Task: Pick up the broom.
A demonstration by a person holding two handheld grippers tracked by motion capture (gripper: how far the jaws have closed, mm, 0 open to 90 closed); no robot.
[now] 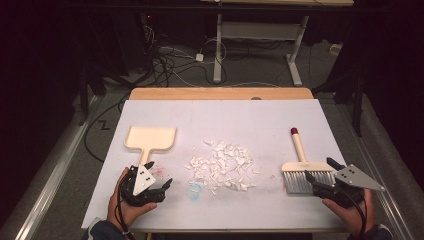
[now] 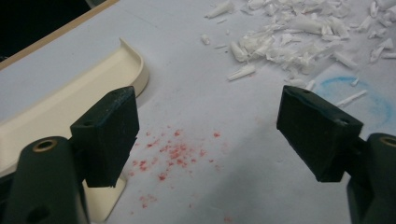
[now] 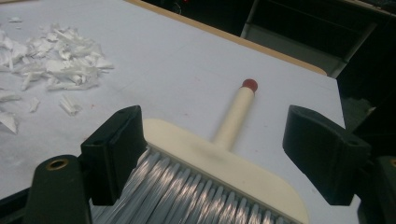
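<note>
A cream dustpan (image 1: 150,138) lies at the left of the white table cover, its short handle pointing toward my left gripper (image 1: 159,174). That gripper is open, jaws wide with nothing between them; in the left gripper view (image 2: 210,107) the dustpan (image 2: 70,98) lies beside its left jaw. A pile of white scraps (image 1: 222,165) sits mid-table. At the right lies a cream brush (image 1: 300,167) with grey bristles and a red-tipped handle. My right gripper (image 1: 320,168) is open at the bristle end; the brush head (image 3: 224,163) lies between its wide jaws (image 3: 215,126), untouched by the right jaw.
Red specks (image 2: 173,151) and a faint blue ring (image 2: 359,98) mark the cover near the left gripper. The table's wooden far edge (image 1: 220,93) shows beyond the cover. Cables and desk legs (image 1: 217,50) stand on the floor behind.
</note>
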